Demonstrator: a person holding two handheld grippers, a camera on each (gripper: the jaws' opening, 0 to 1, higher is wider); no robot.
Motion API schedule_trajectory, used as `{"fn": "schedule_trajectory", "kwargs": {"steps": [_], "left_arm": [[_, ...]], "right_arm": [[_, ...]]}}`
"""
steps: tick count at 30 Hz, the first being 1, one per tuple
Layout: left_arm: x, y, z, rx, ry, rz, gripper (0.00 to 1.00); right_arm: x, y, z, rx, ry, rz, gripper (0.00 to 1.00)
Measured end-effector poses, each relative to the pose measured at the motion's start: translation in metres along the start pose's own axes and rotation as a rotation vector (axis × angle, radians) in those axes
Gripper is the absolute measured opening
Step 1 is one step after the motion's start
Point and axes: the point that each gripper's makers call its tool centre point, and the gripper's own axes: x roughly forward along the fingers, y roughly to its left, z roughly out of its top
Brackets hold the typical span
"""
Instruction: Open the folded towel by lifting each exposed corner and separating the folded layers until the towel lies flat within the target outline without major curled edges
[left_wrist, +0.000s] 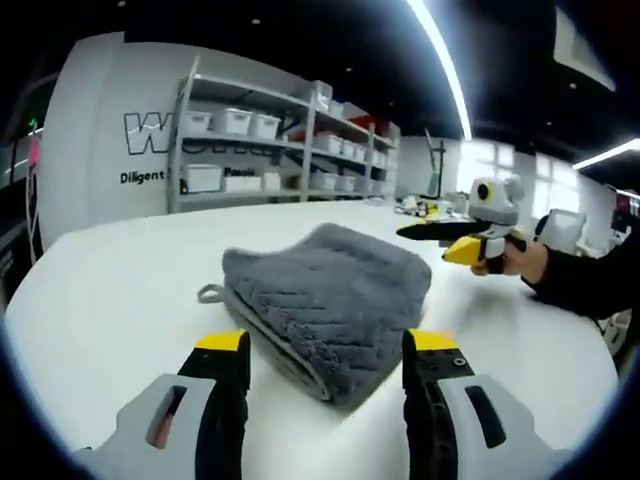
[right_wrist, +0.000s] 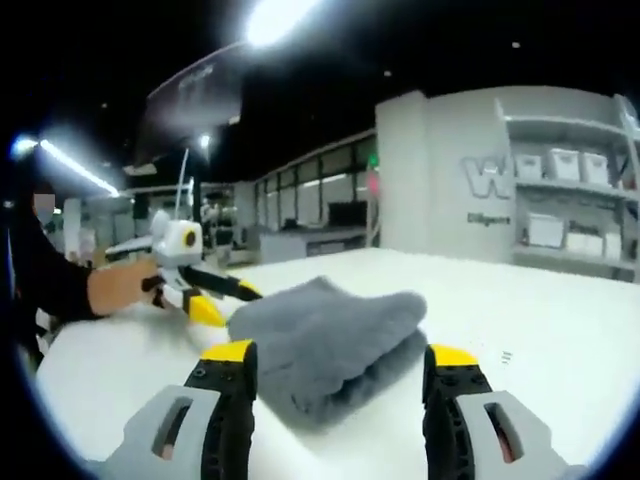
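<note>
On the white table (left_wrist: 110, 290), a grey towel (left_wrist: 325, 300) lies folded into a thick pad, and everything else is placed from it. In the left gripper view the towel rests just beyond the left tool (left_wrist: 328, 350), whose two yellow-tipped jaws stand wide apart with nothing between them but the near corner of the towel, which they do not touch. A small hanging loop (left_wrist: 208, 293) pokes out from the towel's left edge, and the stacked layers show along the near side, where a paler hem runs toward the corner. To the right of the towel, well apart from it, a hand (left_wrist: 522, 262) holds the right tool (left_wrist: 432, 232) above the table; its jaws look close together from this angle, though I cannot tell for certain. In the right gripper view the same towel (right_wrist: 325, 335) sits just past the right tool (right_wrist: 340, 362), whose jaws are spread wide and hold nothing, the rounded fold of the towel facing the camera. Left of the towel, the left tool (right_wrist: 235, 295) comes in with its tips just beside the towel's edge, gripped by a hand (right_wrist: 120, 285). Far behind the towel stand metal shelves (left_wrist: 270, 140) loaded with white bins.
</note>
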Motion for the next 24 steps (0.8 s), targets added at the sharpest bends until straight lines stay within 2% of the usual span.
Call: {"fn": "schedule_trajectory", "kwargs": {"steps": [7,11,20,22,24], "left_arm": [[0.002,0.000,-0.005,-0.044,0.029,-0.015,0.39],[0.002,0.001,-0.004,-0.081,0.022,-0.026,0.37],[0.003,0.000,-0.008,-0.092,0.044,-0.040,0.39],[0.004,0.000,-0.009,-0.097,0.053,-0.045,0.38],[0.005,0.000,-0.015,-0.094,0.078,-0.042,0.35]], "right_arm": [[0.005,0.016,-0.008,0.044,0.014,0.030,0.58],[0.006,0.018,-0.017,0.107,0.048,0.033,0.55],[0.007,0.032,-0.027,0.094,0.082,0.053,0.51],[0.008,0.033,-0.030,0.094,0.088,0.051,0.48],[0.009,0.034,-0.033,0.091,0.092,0.048,0.42]]}}
